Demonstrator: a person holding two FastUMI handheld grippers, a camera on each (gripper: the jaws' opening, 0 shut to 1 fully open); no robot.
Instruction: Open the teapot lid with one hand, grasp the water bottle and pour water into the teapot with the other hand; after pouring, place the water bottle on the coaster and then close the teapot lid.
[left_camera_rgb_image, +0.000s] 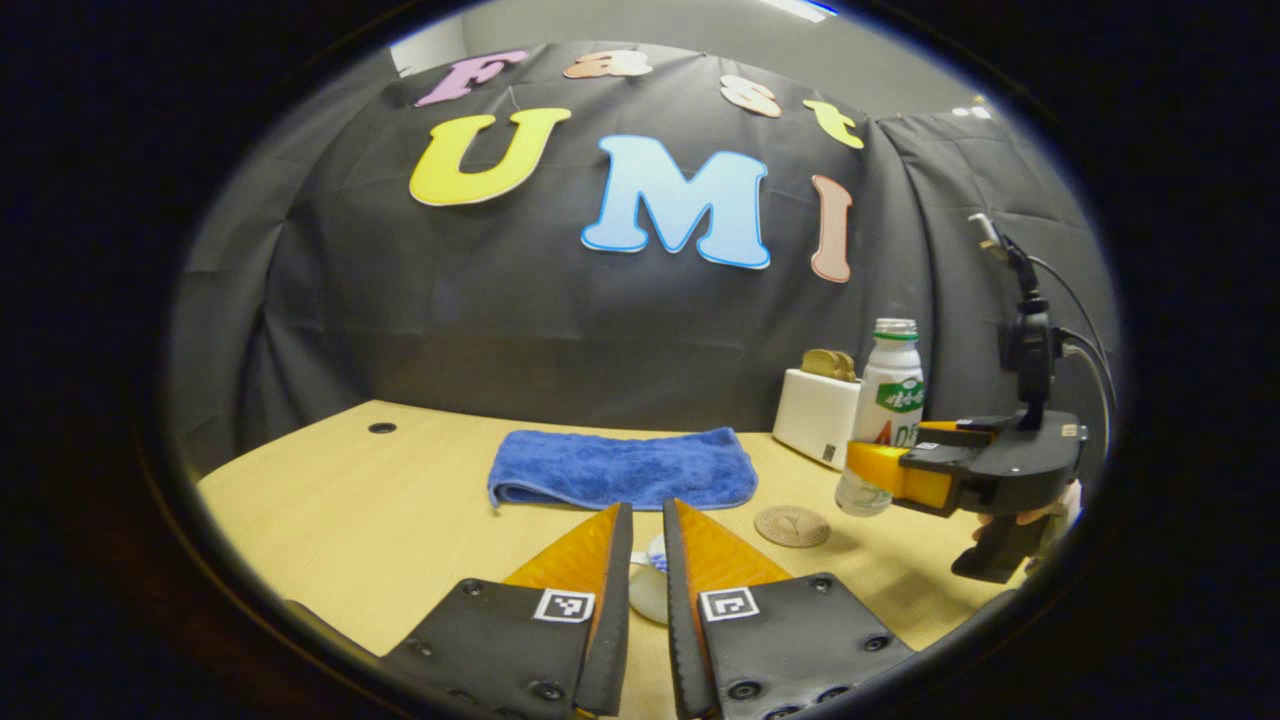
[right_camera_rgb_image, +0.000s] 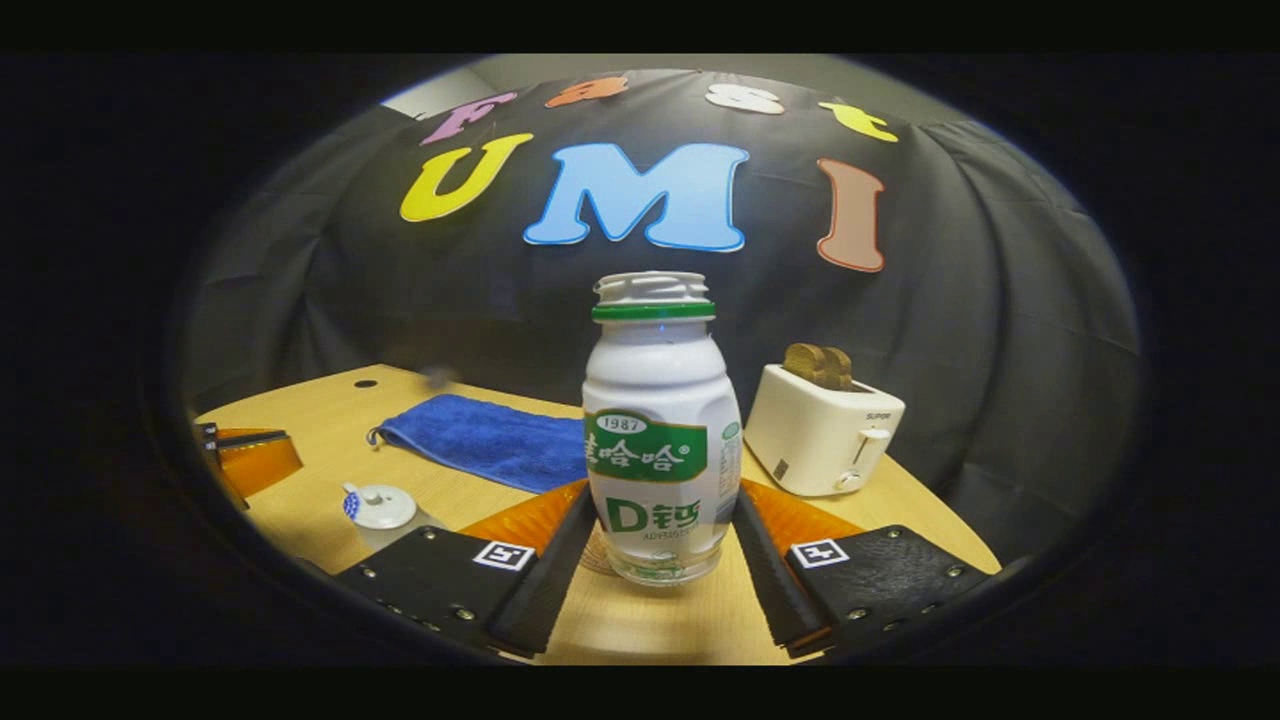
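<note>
The teapot, lid on, sits near the table's front edge. The left gripper hovers nearly closed above it; the right gripper brackets the bottle, not visibly clamped. Next: grip the lid knob.

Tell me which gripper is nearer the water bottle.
Right. The right gripper has the water bottle standing between its open fingers. The left gripper is farther off across the table, over the teapot, its fingers nearly shut.
</note>
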